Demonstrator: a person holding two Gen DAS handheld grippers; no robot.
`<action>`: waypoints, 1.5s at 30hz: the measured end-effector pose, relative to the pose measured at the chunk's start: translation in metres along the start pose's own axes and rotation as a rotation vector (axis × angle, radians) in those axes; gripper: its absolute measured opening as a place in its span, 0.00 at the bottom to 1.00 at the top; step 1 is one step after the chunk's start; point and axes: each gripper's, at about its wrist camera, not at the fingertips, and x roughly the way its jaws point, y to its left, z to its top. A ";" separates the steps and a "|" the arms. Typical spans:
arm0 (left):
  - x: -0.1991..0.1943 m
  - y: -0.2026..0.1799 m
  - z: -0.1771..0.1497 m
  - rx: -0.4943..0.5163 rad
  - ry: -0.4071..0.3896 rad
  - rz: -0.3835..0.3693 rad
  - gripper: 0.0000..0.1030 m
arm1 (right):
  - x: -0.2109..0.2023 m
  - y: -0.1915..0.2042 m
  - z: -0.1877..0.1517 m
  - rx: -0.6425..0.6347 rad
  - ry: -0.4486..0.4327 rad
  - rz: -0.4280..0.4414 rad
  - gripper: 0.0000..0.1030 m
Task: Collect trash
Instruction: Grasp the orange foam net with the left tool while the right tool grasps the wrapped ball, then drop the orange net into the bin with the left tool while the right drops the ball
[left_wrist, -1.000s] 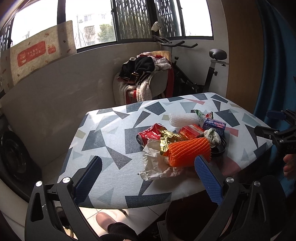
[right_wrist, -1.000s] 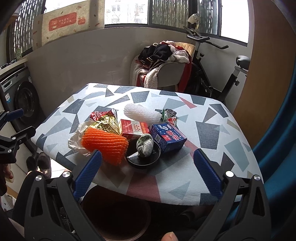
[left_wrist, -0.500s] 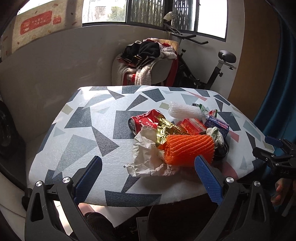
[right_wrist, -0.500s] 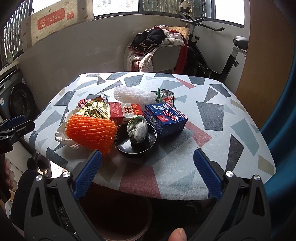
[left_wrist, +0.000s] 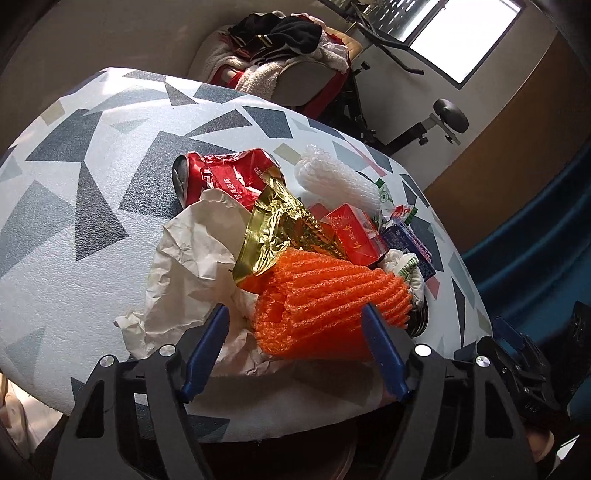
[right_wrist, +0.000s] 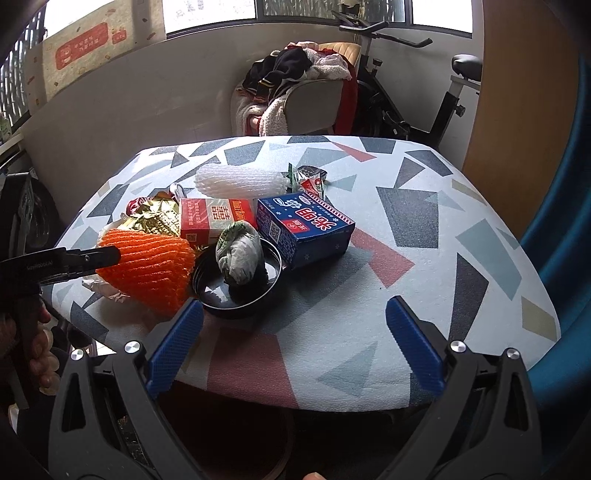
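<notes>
Left gripper (left_wrist: 295, 350): fingers are standing apart, straddling the orange foam net (left_wrist: 332, 302) at the worktop (left_wrist: 55, 258) near edge, not gripping. Risk, as I judge it: springy ribbed mesh is squashing, slipping out; crumpled white paper (left_wrist: 192, 251) and gold foil (left_wrist: 273, 229) are snagging along. Right gripper (right_wrist: 291, 343): fingers are hanging open, empty, over the patterned cloth beside the black dish (right_wrist: 236, 291).

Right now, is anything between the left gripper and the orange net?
Nothing visible. The left gripper is open, and the orange net lies straight ahead between its fingers, on crumpled paper at the table edge.
</notes>
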 end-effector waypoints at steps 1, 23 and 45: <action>0.002 -0.001 -0.001 0.013 0.005 -0.008 0.42 | 0.002 -0.001 -0.001 0.005 0.004 0.002 0.94; -0.108 -0.004 -0.031 0.221 -0.106 -0.044 0.11 | 0.015 0.016 0.014 -0.049 -0.034 0.103 0.90; -0.105 -0.017 -0.044 0.281 -0.089 -0.096 0.11 | 0.050 0.035 0.036 0.028 -0.036 0.208 0.42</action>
